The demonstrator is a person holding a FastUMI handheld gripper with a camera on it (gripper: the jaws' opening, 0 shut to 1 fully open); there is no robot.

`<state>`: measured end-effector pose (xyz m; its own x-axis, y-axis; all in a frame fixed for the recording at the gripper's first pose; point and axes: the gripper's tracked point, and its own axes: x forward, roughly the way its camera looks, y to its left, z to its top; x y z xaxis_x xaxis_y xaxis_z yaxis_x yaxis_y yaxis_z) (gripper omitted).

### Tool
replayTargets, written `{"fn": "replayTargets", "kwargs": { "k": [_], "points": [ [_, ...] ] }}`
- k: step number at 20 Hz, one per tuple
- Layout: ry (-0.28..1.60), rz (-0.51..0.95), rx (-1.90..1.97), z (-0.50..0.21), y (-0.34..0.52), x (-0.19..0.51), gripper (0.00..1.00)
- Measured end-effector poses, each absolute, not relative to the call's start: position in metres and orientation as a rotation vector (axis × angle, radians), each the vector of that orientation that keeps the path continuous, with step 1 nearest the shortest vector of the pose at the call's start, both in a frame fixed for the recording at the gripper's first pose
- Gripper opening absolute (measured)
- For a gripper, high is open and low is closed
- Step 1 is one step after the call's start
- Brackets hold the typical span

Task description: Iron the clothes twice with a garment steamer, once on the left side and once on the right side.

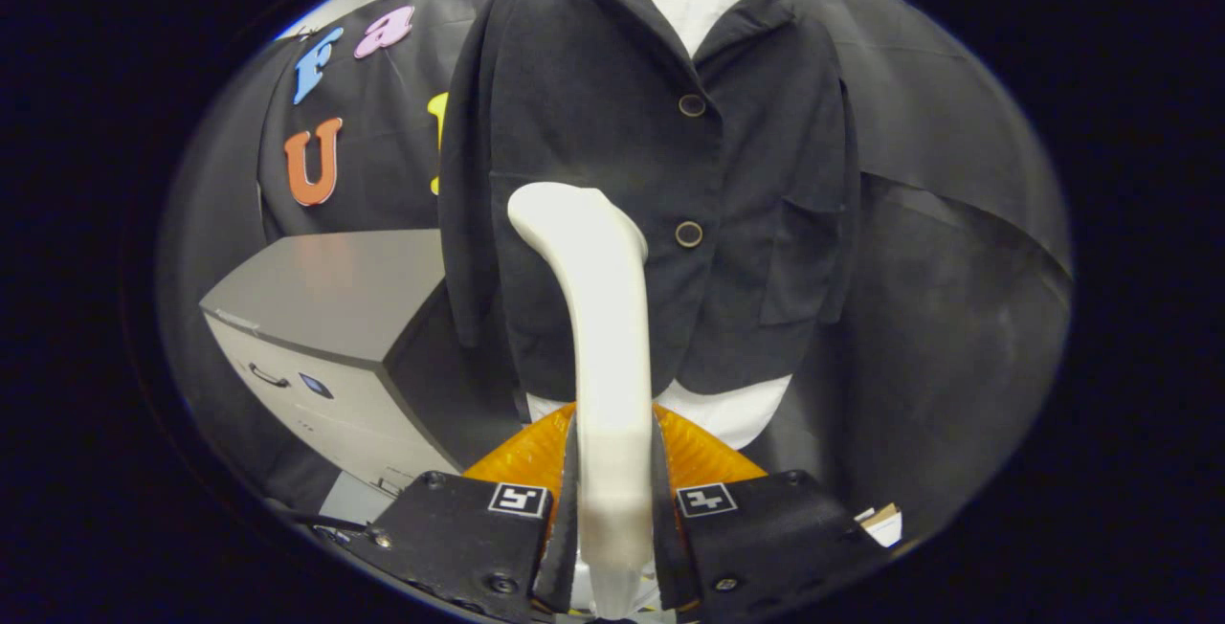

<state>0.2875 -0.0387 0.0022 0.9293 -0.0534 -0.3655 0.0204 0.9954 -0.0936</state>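
White garment steamer (598, 318) clamped between hand-held gripper (614, 456) fingers, before dark jacket (612, 145).

Dim booth light is coming from above. The steamer (598, 318) is glaring and blurring close in. Edges are bending.

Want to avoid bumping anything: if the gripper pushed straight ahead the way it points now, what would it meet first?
Most likely the dark jacket hanging ahead. The gripper is shut on the white steamer, whose head would touch the jacket front, left of its buttons, before the jaws. The gap is hard to judge.
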Motion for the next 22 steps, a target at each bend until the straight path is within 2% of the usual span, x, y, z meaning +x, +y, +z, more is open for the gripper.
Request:
{"fn": "replayTargets", "kwargs": {
  "k": [16, 22],
  "points": [
    [0.454, -0.021, -0.002, -0.068, -0.038, 0.281, 0.36],
    [0.433, 0.015, 0.122, -0.056, -0.077, 0.26, 0.36]
  ]
}}
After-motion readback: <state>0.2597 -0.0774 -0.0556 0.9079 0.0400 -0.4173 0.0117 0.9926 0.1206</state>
